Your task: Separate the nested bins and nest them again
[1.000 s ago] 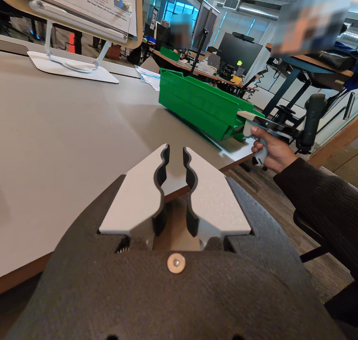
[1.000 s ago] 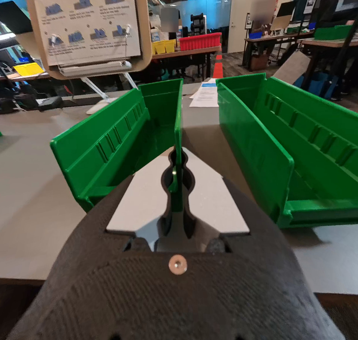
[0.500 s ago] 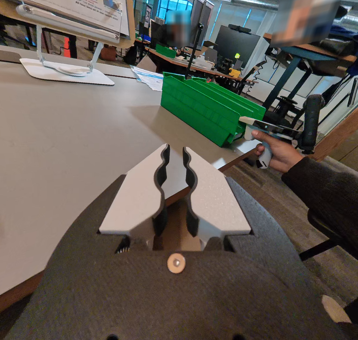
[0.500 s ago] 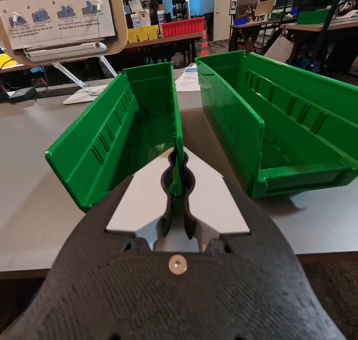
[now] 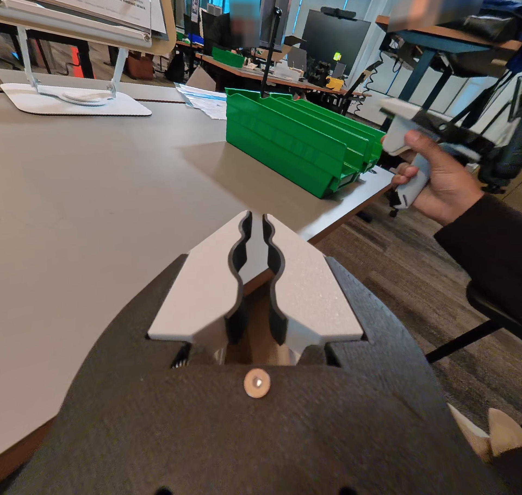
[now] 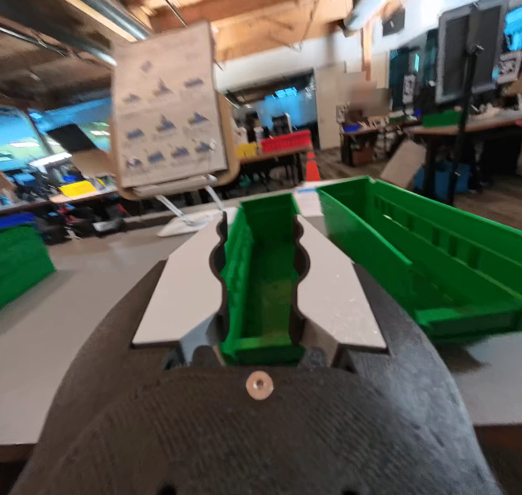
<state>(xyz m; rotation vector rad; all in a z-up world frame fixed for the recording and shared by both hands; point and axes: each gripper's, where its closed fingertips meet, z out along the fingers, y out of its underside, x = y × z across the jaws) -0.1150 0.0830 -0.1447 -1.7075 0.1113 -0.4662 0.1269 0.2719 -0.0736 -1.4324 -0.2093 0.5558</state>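
Two long green bins lie side by side on the grey table [image 6: 84, 298]. The left bin [image 6: 262, 269] shows between my right gripper's fingers, and the right bin [image 6: 423, 255] sits just right of it. My right gripper [image 6: 260, 219] is open wide and empty, hovering above the near end of the left bin. The view is blurred. In the left wrist view the bins [image 5: 285, 142] sit near the table's right edge, with a hand holding the right gripper [image 5: 406, 137] beside them. My left gripper [image 5: 256, 216] is narrowly open and empty, over the table's front edge.
An instruction board on a white stand [image 5: 84, 1] stands at the back of the table; it also shows in the right wrist view [image 6: 166, 109]. Papers [image 5: 206, 103] lie behind the bins. Another green bin [image 6: 19, 261] sits at the far left. The table edge [image 5: 339, 227] is close.
My right gripper has opened and let go of the left bin's wall, then risen and tilted upward. The left gripper has stayed almost still, its fingers slightly closer together.
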